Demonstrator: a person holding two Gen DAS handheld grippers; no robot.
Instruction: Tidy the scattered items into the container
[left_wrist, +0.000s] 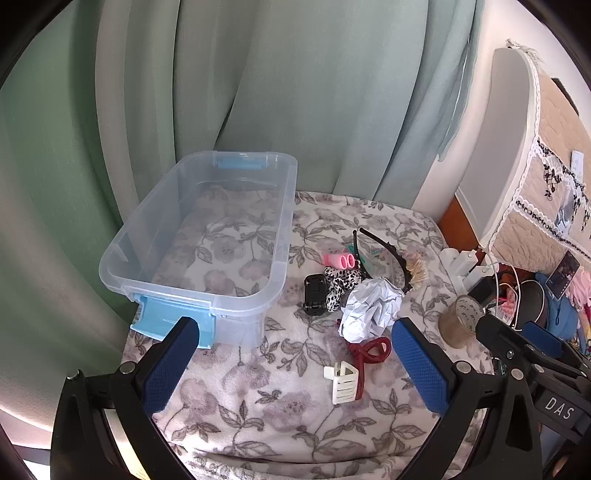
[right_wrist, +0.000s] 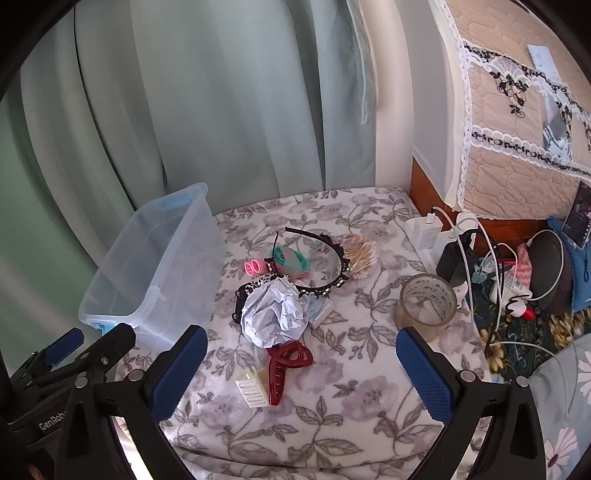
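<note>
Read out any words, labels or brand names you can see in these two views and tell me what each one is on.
"DAS" on the black body of the right claw, seen in the left view; the word runs out of the frame.
"GenRob" on the black body of the left claw, seen in the right view; cut off at the edge.
Small dark marks printed on the tape roll: too small to read.
Paper pinned to the quilted cover: too blurred to read.

Pale green curtains (left_wrist: 258, 92) hang behind a floral blanket (right_wrist: 332, 424); a lace-trimmed quilted cover (right_wrist: 517, 129) stands at right in daylight.
</note>
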